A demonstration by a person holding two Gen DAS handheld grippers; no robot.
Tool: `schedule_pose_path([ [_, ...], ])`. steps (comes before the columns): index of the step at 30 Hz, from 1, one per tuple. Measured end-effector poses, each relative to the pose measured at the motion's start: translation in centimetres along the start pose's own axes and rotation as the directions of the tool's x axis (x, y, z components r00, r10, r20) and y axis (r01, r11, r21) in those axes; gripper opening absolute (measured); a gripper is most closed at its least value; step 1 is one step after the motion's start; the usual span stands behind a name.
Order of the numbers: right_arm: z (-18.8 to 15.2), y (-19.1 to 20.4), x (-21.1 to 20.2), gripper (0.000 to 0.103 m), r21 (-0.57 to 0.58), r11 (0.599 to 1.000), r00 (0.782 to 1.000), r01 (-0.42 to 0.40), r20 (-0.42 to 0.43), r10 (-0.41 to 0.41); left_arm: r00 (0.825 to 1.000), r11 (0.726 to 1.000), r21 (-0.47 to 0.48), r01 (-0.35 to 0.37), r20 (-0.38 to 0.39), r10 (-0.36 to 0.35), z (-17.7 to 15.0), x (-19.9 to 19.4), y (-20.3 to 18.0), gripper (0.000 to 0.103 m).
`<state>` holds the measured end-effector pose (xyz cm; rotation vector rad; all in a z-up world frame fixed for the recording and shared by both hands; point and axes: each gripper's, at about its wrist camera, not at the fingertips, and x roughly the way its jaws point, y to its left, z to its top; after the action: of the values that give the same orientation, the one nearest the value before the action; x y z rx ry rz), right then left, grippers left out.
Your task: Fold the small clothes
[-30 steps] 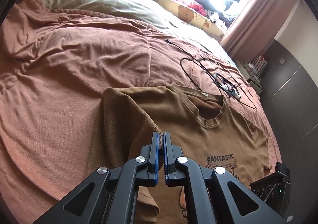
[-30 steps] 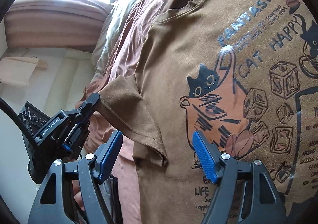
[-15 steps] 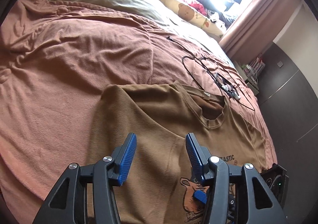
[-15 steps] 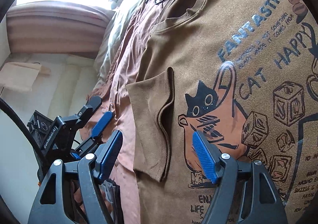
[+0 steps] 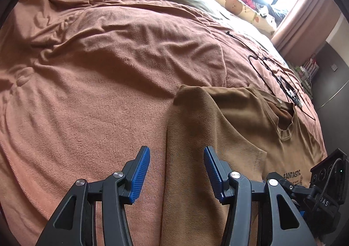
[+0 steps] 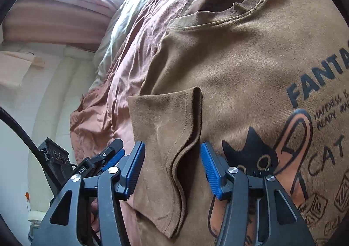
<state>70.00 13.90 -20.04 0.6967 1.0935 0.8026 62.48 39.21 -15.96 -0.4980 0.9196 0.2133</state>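
The left hand-held gripper point(image 5: 176, 173) hangs with its blue pads spread wide and nothing between them, low over the folded edge of the shirt point(image 5: 237, 115), one pad above the blanket point(image 5: 104, 71) and the other above brown cloth. The right hand-held gripper point(image 6: 172, 170) is spread as well and holds nothing; its pads sit either side of the sleeve point(image 6: 161, 137), which lies folded inward onto the shirt's front, its hem forming a raised wavy ridge between the pads.

The shirt is spread face up on the bed, on the pinkish-brown blanket, collar pointing away toward the window end. Its print shows a black cat point(image 6: 250, 154), the word "FANTASTIC" partly cut off, and smaller lettering. In the right wrist view the left hand-held gripper shows just beside the sleeve, off the shirt's edge. A black cable point(image 5: 268, 69) lies looped on the blanket beyond the collar. Pillows point(image 5: 237, 4) sit at the far end under a bright window, with a curtain point(image 5: 305, 12) beside it.
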Motion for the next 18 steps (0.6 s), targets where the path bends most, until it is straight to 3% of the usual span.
schedule_pose_path([
  [3,1.3,0.1,0.7,0.03,0.009,1.0,1.0,0.003,-0.013,-0.003,1.0,1.0,0.001,-0.017,-0.012,0.017,0.5,1.2,0.3,0.053],
  [5,2.1,0.4,1.4,0.008,-0.019,0.999,0.999,0.036,-0.029,-0.037,1.0,1.0,-0.007,-0.018,-0.021,0.018,0.8,2.0,0.4,0.053],
  [7,2.3,0.4,1.2,0.001,-0.026,0.998,0.998,0.054,-0.024,-0.055,0.999,1.0,0.005,-0.025,-0.022,0.026,1.1,2.6,0.4,0.054],
  [18,0.7,1.0,-1.9,0.0,-0.063,0.994,0.996,0.085,0.02,-0.084,0.997,0.995,0.069,-0.074,-0.025,0.076,3.0,5.2,-0.9,0.054],
])
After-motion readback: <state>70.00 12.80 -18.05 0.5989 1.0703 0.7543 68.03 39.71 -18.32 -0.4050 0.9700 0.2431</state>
